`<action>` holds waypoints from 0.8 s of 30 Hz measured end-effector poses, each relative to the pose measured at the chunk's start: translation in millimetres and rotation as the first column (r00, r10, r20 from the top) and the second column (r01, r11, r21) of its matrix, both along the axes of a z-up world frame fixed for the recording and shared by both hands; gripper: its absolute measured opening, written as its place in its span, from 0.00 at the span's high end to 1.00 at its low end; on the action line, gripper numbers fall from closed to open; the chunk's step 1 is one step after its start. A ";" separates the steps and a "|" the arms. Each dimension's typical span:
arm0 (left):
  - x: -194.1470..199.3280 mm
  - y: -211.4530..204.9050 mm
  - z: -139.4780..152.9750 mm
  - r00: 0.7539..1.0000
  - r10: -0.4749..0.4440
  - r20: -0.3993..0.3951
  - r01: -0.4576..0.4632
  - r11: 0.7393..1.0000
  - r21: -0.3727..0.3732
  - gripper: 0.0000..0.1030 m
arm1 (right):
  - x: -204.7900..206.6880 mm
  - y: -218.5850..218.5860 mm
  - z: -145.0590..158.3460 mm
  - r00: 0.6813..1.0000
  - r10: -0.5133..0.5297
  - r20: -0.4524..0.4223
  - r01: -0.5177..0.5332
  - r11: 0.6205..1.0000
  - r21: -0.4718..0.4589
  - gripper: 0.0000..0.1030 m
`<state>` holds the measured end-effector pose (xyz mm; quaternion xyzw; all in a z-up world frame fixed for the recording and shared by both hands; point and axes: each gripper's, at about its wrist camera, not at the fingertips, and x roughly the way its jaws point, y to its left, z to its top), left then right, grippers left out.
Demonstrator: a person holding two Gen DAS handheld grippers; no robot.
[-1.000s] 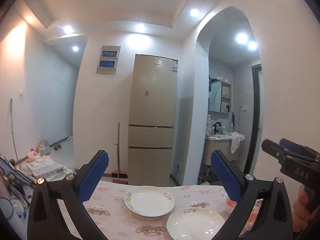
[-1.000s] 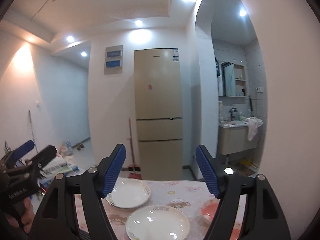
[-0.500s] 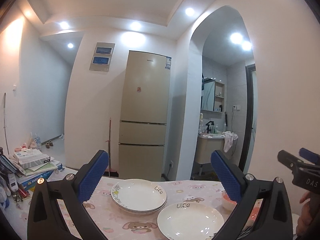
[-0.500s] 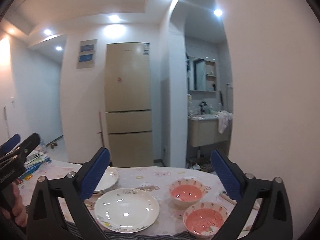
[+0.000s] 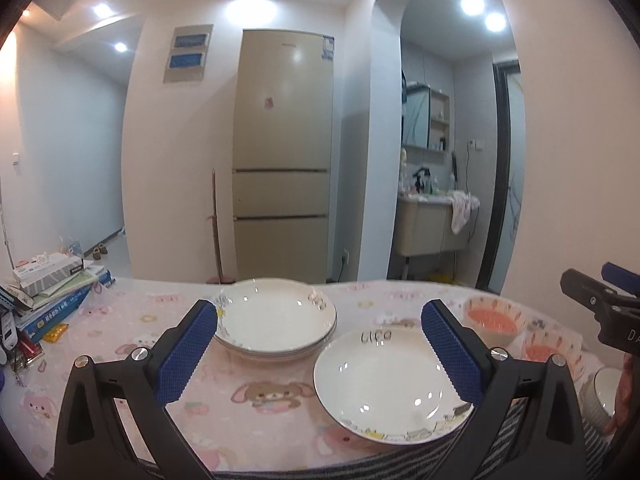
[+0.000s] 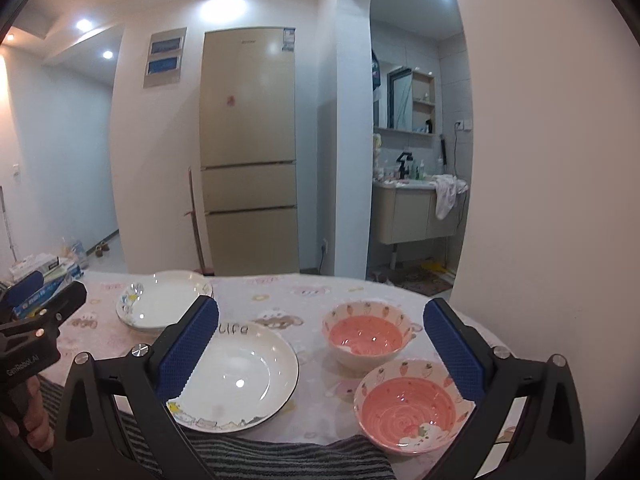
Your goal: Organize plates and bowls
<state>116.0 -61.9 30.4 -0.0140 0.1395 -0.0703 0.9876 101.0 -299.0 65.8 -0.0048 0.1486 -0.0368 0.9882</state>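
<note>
Single plate: the white plate (image 5: 390, 384) lies alone at the near edge of the table, just beside the stack of plates (image 5: 276, 320), which sits farther back and to the left.
Bowls: two pink bowls, the near bowl (image 6: 412, 404) and the far bowl (image 6: 366, 334), stand close together right of the single plate (touching or not, I cannot tell).
Left gripper: the left gripper (image 5: 320, 352) hangs above the table with jaws wide and nothing between them; the single plate's right rim lies under its right finger.
Right gripper: the right gripper (image 6: 322, 354) has jaws at full spread, just opened, empty, with the bowls framed between its fingers.
Step, as I judge it: approach; likely plate onto stack, bowl into bowl.
Doing it well: take the plate by its near rim, lift clear before crossing, set down centred.
In the way: the striped cloth (image 6: 288, 460) at the table edge under the plate's near rim; the books (image 5: 52, 292) at far left stay well apart.
</note>
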 end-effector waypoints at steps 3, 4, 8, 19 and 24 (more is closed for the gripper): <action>6.3 -4.5 -10.5 0.999 -0.006 -0.039 0.007 1.000 0.024 0.00 | 4.1 1.5 -11.7 0.999 0.034 -0.023 -0.034 0.999 0.011 0.01; 9.9 -5.8 -14.0 0.998 -0.006 -0.061 0.008 0.999 0.032 0.00 | 6.0 2.1 -15.2 0.998 0.047 -0.036 -0.047 0.999 0.017 0.01; 25.6 -4.4 -23.9 0.989 -0.017 -0.149 0.019 1.000 0.006 0.00 | 15.1 2.7 -27.9 0.993 0.079 -0.087 -0.076 0.997 0.032 0.01; 52.5 10.2 -51.8 0.938 -0.062 -0.340 0.029 0.994 -0.102 0.02 | 40.8 -4.0 -69.4 0.924 0.183 -0.337 -0.115 0.971 0.211 0.36; 67.5 19.7 -68.6 0.897 -0.098 -0.431 0.020 0.983 -0.181 0.23 | 41.7 -5.2 -75.4 0.914 0.179 -0.364 -0.092 0.966 0.243 0.42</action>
